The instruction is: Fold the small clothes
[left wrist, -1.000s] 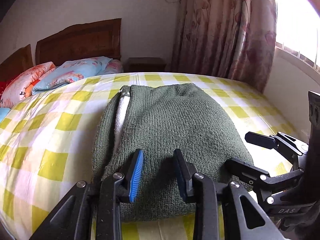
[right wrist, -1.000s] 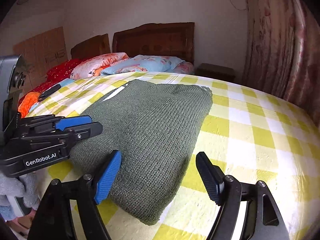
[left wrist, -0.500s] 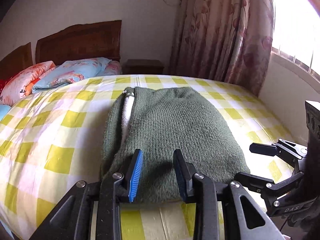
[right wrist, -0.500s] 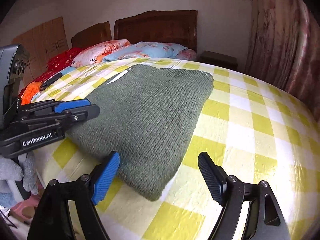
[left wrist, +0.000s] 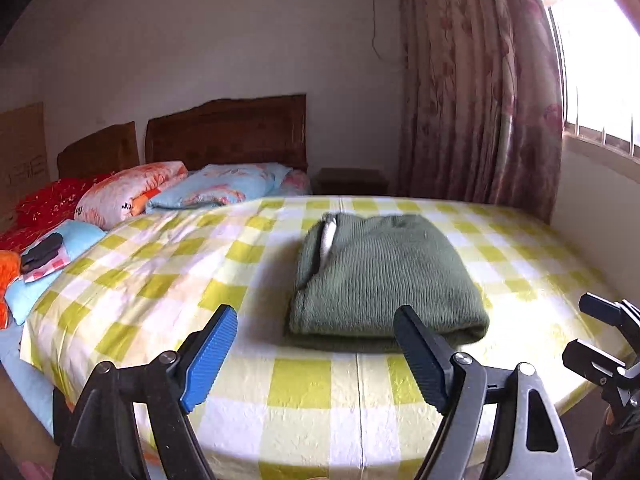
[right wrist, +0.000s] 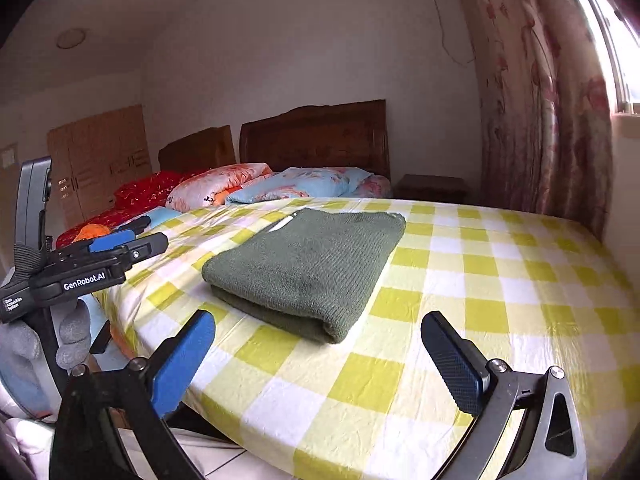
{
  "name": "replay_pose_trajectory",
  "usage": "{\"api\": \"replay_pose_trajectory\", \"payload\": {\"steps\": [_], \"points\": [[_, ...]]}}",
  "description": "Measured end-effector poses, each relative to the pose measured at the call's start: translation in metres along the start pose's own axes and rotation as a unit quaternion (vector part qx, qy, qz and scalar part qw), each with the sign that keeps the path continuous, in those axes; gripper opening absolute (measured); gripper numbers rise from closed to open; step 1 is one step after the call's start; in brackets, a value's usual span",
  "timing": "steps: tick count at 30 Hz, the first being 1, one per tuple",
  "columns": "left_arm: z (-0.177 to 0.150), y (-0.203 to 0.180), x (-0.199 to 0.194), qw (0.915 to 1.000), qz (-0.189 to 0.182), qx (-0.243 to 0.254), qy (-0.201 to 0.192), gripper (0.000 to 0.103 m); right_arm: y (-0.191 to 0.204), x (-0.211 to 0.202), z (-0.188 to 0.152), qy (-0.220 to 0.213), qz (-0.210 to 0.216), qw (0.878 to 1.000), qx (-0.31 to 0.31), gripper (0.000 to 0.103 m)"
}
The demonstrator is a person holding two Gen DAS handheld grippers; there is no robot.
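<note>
Left wrist view: taken from the foot of the bed [left wrist: 312, 380], faced toward the headboard [left wrist: 226, 132]; folded green sweater [left wrist: 384, 276] seen near, centre frame.
Right wrist view: taken from the same end, set further right; sweater [right wrist: 308, 264] seen left of centre.
Shared: sweater, checked bedsheet, headboard, pillows [right wrist: 304, 184], curtain [right wrist: 536, 92].

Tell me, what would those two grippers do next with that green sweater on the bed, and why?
Probably nothing more than pull away and leave it. The green sweater lies folded in a neat stack on the checked bedsheet, and both the left gripper and the right gripper are open, empty and clear of it. No other loose garment to fold shows plainly.
</note>
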State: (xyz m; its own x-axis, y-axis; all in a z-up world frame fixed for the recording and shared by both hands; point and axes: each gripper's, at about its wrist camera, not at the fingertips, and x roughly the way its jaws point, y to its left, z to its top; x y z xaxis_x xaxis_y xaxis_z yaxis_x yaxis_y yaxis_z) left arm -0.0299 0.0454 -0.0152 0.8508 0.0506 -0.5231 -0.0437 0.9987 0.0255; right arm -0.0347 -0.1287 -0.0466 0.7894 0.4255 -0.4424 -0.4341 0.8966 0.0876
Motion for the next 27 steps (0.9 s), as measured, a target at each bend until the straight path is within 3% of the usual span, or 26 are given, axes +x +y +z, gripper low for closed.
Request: {"api": "replay_pose_trajectory", "payload": {"steps": [4, 27], "points": [[-0.014, -0.014, 0.012, 0.9992, -0.017, 0.008, 0.036, 0.082, -0.002, 0.013, -0.013, 0.03, -0.02, 0.999, -0.002, 0.103], [-0.016, -0.021, 0.007, 0.9994, -0.017, 0.021, 0.023, 0.082, -0.002, 0.01, -0.013, 0.016, -0.021, 1.0, -0.003, 0.103]]}}
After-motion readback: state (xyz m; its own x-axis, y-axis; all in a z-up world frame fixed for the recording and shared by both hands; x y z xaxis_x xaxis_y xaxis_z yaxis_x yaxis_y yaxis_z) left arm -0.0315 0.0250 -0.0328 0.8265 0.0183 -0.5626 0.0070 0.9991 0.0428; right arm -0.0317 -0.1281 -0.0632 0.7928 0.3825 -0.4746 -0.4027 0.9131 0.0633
